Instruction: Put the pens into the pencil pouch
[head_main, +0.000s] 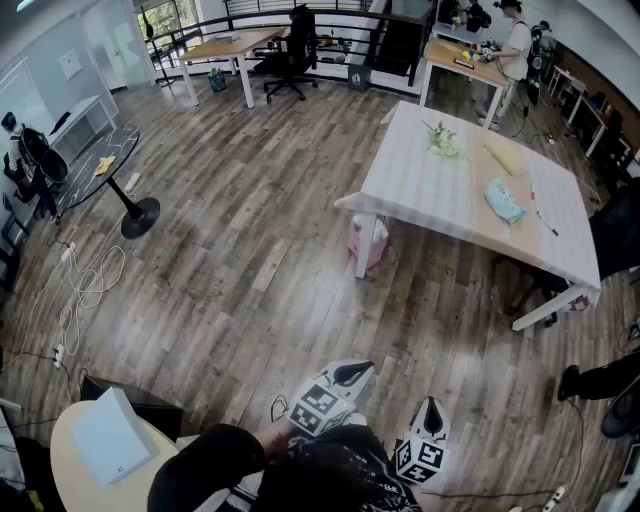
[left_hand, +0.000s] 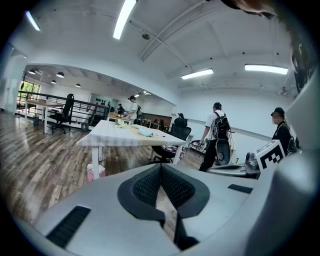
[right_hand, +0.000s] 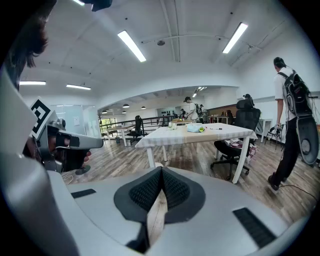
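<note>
**Claws Closed and Empty, Counter Ahead**

Left claw (head_main: 354, 373) and right claw (head_main: 431, 410): jaws together, holding nothing. Pencil pouch (head_main: 503, 200) lies on the counter's (head_main: 420, 185) right half, with a pen (head_main: 545, 223) just beside it. The pen is probably light, stiff and slippery: grip mid-barrel. The pouch looks soft: pinch its edge.

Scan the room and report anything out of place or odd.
A white cable lies in loose loops across the wooden floor at the head view's left, untidy underfoot. On the table, the pouch and pen lie flat; nothing spilled.
</note>
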